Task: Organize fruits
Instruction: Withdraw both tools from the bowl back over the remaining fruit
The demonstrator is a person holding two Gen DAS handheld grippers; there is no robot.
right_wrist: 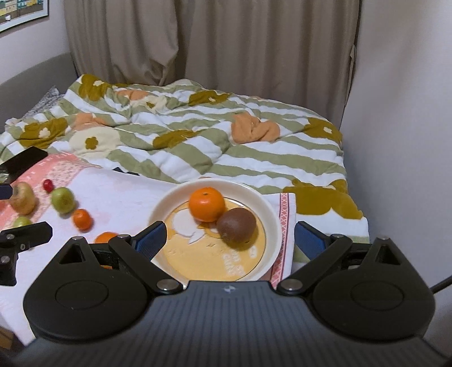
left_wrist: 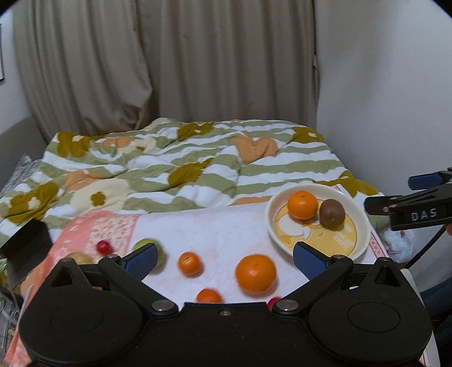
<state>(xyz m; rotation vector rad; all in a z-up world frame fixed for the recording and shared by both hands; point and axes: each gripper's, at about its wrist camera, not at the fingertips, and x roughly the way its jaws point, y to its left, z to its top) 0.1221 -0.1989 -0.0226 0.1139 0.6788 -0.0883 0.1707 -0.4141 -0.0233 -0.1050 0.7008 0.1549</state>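
Views: left wrist view alone shows a large orange (left_wrist: 255, 274) on the towel (left_wrist: 214, 234) at lower centre, a smaller orange (left_wrist: 190, 263) left of it, a third orange (left_wrist: 209, 296) half hidden by the gripper body, and a red fruit (left_wrist: 273, 302) peeking at its edge; right wrist view alone shows a bitten-looking yellow-brown apple (right_wrist: 23, 197) and a poster corner (right_wrist: 19, 12) at upper left
Shared: both views show the cream plate (left_wrist: 364, 223) with yellow centre, holding one orange (left_wrist: 302, 205) and one brown kiwi (left_wrist: 332, 213) touching each other; green apple (left_wrist: 147, 245) and small red fruit (left_wrist: 104, 247) lie at the left on the towel
Left gripper (left_wrist: 225, 255): jaws spread wide, nothing between the blue pads, above the loose oranges, touching none
Right gripper (right_wrist: 229, 236): jaws spread to their widest, nothing gripped, hanging over the near part of the plate; orange and kiwi lie beyond the pads, untouched
Cross view: right gripper's side enters the left view at the right edge; left gripper's black parts show at the left edge of the right view
Writing: "DAS" in pale letters on the right gripper's side, left view; lettering on the plate's yellow centre is too blurred to read
Background: striped flowered quilt (right_wrist: 197, 135), beige curtain (right_wrist: 197, 42)
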